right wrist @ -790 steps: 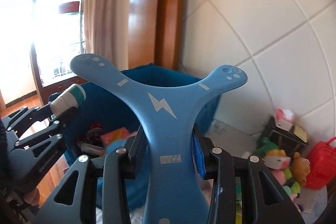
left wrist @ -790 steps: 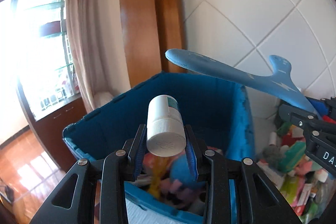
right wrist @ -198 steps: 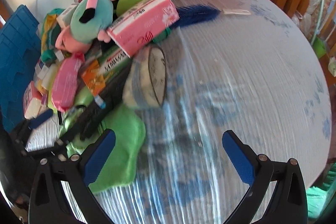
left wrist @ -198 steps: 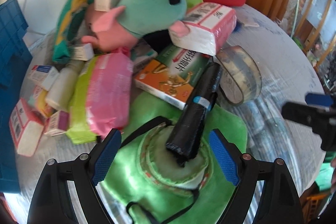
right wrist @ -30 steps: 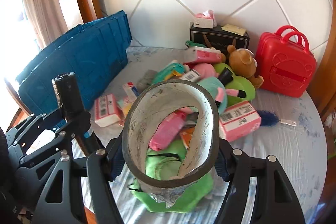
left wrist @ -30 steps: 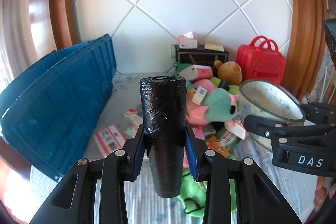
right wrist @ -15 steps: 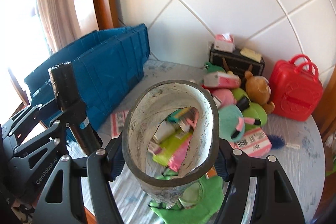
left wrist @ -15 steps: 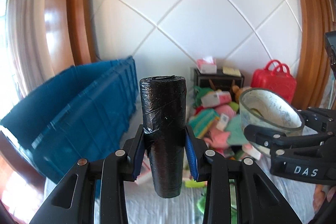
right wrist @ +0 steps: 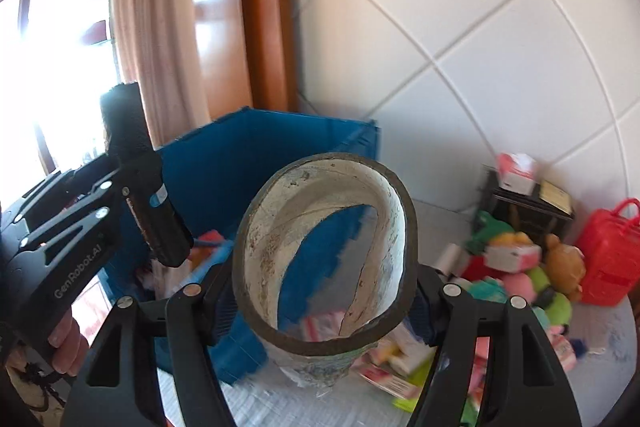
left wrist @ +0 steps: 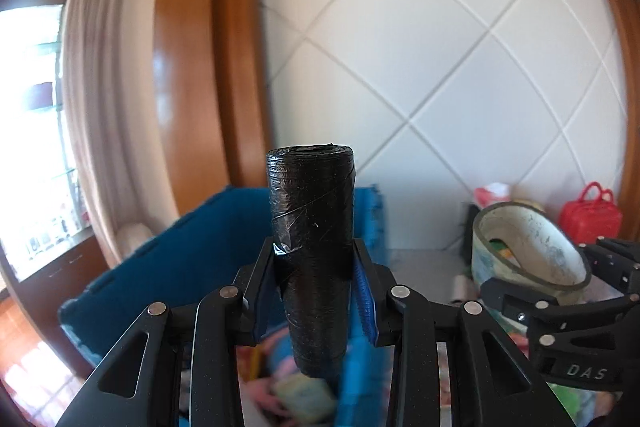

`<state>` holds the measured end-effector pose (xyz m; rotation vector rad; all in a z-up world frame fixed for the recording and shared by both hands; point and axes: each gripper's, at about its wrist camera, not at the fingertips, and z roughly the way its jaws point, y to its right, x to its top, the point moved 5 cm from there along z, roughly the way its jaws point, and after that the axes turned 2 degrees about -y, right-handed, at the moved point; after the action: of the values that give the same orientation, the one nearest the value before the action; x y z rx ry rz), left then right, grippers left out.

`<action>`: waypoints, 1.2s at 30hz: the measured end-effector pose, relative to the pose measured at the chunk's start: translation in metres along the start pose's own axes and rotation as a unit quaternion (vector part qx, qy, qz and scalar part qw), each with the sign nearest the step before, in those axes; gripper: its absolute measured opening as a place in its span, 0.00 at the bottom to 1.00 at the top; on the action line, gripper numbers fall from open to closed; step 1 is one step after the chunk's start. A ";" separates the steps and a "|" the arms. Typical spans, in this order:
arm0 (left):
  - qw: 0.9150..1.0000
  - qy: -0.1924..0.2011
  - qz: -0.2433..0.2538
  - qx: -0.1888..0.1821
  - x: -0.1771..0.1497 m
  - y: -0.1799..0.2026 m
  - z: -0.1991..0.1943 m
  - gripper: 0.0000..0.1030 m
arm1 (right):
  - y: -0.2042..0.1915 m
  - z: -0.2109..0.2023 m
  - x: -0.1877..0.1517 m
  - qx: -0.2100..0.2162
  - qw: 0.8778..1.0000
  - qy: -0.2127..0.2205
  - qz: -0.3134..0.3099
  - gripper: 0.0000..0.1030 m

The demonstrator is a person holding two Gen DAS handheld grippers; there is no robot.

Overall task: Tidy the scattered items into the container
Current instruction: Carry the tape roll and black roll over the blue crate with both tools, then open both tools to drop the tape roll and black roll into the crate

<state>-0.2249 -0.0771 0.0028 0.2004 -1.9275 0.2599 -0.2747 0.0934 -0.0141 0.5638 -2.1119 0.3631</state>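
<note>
Blue crate point(right wrist: 224, 163) now fills the view ahead where the counter pile lay a second ago, so our left claw point(left wrist: 316, 291), clamping the black roll point(left wrist: 310, 227), and right claw point(right wrist: 324, 291), gripping the tape ring point(right wrist: 324, 259), near the drop.

My round table, pale blue-patterned cloth point(right wrist: 592, 379): open blue plastic crate point(right wrist: 224, 163) at left, red toy suitcase point(right wrist: 610, 259) at right, heap of plush toys and packets point(right wrist: 520, 279) between.
</note>
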 end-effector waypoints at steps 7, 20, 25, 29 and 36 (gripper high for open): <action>0.998 -0.053 -0.026 0.022 -0.024 -0.094 0.045 0.33 | -0.108 0.071 0.013 0.032 0.998 -0.036 -0.040 0.66; 0.993 -0.106 -0.058 0.004 -0.066 -0.140 0.085 0.34 | -0.163 0.122 -0.004 -0.002 0.993 -0.091 -0.075 0.66; 0.992 -0.103 -0.066 0.007 -0.068 -0.149 0.081 0.48 | -0.168 0.123 -0.007 -0.019 0.992 -0.091 -0.086 0.66; 0.994 -0.093 -0.061 0.010 -0.064 -0.147 0.072 0.66 | -0.166 0.123 -0.010 -0.023 0.992 -0.093 -0.085 0.68; 0.993 -0.090 -0.070 0.014 -0.069 -0.152 0.066 0.79 | -0.156 0.109 -0.007 -0.042 0.993 -0.067 -0.083 0.92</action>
<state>-0.2191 -0.2398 -0.0715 0.3886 -2.0767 0.1802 -0.2654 -0.0875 -0.0733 0.7271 -2.1789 0.1450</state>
